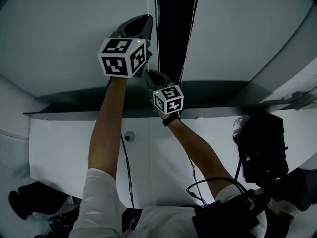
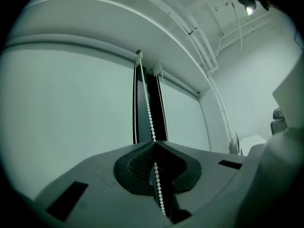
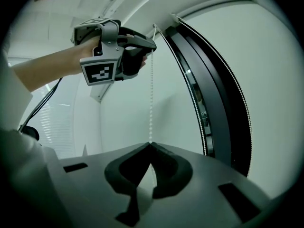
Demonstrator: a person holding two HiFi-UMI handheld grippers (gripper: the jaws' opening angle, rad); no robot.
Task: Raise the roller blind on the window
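Left gripper [image 1: 143, 20] pinches the white bead chain [image 2: 148, 109] above the right gripper [image 3: 150, 143], likewise clamped on it; blind [image 2: 71, 103] down, arms [image 1: 106, 133] outstretched.

I'm looking into a dim room that is glowing with cool, greyish light. A narrow dark strip of window [image 1: 173, 29] is showing straight ahead, with a dark ledge [image 1: 74, 102] running across below it and a white wall panel [image 1: 64, 148] dropping away under that. In the left gripper view I'm seeing a curved white soffit [image 2: 95, 23] arching overhead, thin pipes [image 2: 209, 46] crossing the ceiling, and one bright lamp [image 2: 248, 8] shining at the top right above a plain pale wall [image 2: 256, 89]. In the right gripper view, pale horizontal slats [image 3: 45, 122] are catching light at the far left. A bulky black shape [image 1: 262, 148] I can't identify is sitting low on the right.
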